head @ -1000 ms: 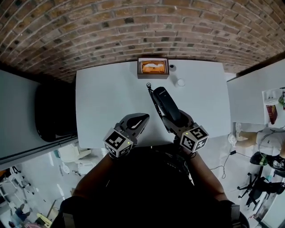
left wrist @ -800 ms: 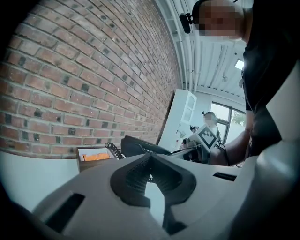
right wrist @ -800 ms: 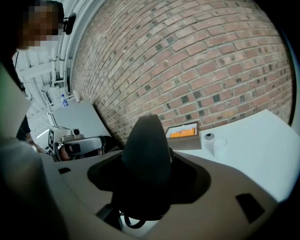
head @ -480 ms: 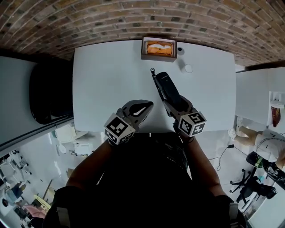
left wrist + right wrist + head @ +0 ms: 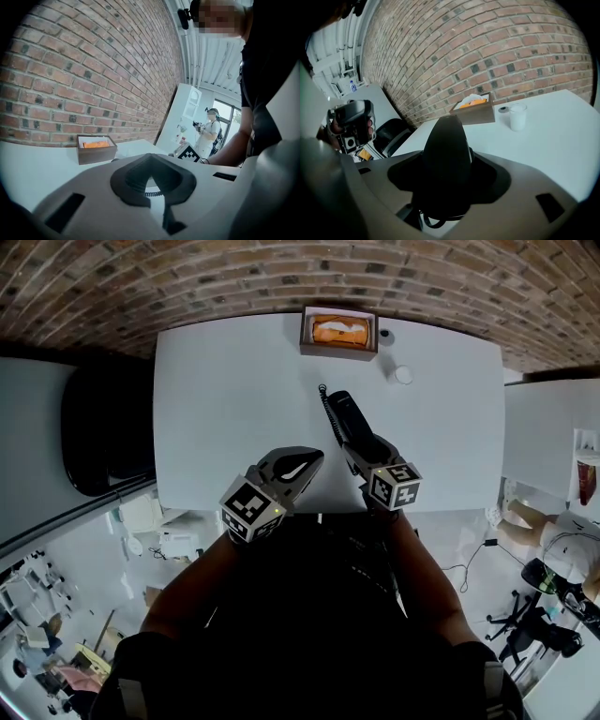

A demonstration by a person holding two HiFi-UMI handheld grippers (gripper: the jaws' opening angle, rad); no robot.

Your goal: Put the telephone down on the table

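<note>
At the near edge of the white table, the person holds both grippers just over the rim. The left gripper has its jaws brought together at the tips. Only a small opening is left behind them, and it holds nothing; the tabletop and a bit of coiled cord show through it. The right gripper is clamped on the lower end of the black telephone handset. The handset reaches away from the person over the middle of the table, with its cord trailing along its left side. I cannot tell whether the handset's far end touches the tabletop. Beyond it, toward the far right of the table, stands a small white cup. Just past the cup is a small dark round object, beside a brown tissue box at the far edge. A brick wall rises behind the table. A black chair stands off the table's left side.
</note>
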